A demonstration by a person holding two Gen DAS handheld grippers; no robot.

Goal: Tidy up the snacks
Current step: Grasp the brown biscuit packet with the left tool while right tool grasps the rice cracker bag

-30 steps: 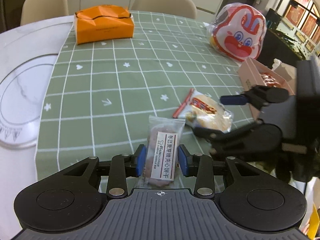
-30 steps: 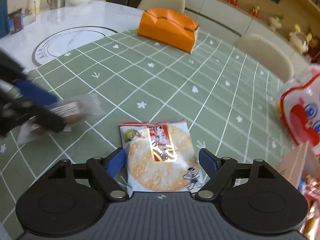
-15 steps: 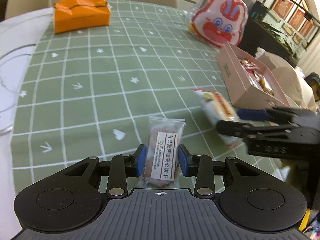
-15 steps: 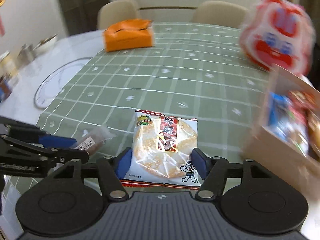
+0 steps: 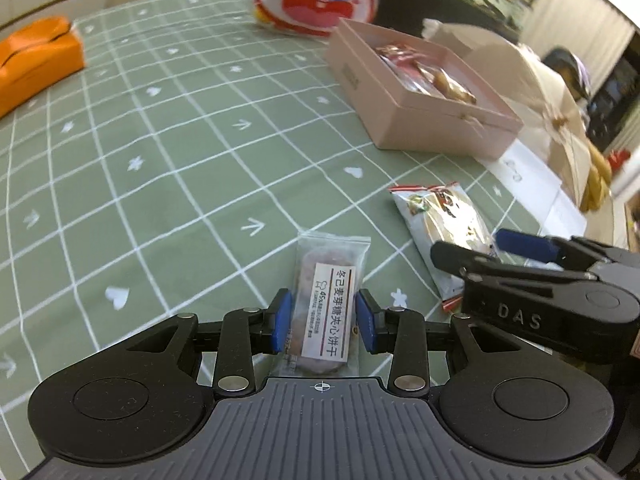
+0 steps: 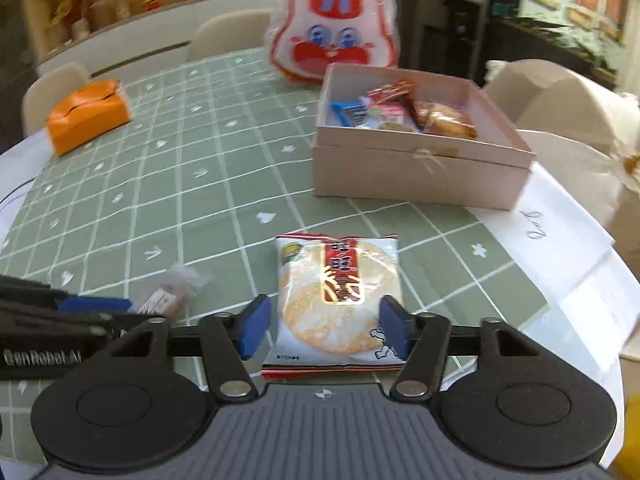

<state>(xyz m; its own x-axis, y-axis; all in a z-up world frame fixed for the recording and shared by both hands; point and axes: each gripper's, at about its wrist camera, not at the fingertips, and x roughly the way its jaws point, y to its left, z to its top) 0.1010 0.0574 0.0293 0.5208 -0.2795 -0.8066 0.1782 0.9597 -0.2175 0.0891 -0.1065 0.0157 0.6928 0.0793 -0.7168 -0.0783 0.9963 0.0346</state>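
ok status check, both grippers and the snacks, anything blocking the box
Left gripper shut on biscuit packet. Right gripper shut on rice cracker pack. Pink box open ahead, part filled. Nothing between the packs and the box.

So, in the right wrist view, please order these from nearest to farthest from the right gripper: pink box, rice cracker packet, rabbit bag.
1. rice cracker packet: between the fingers of the right gripper.
2. pink box: ahead, slightly right, open with snacks inside.
3. rabbit bag: behind the box, at the far table edge.
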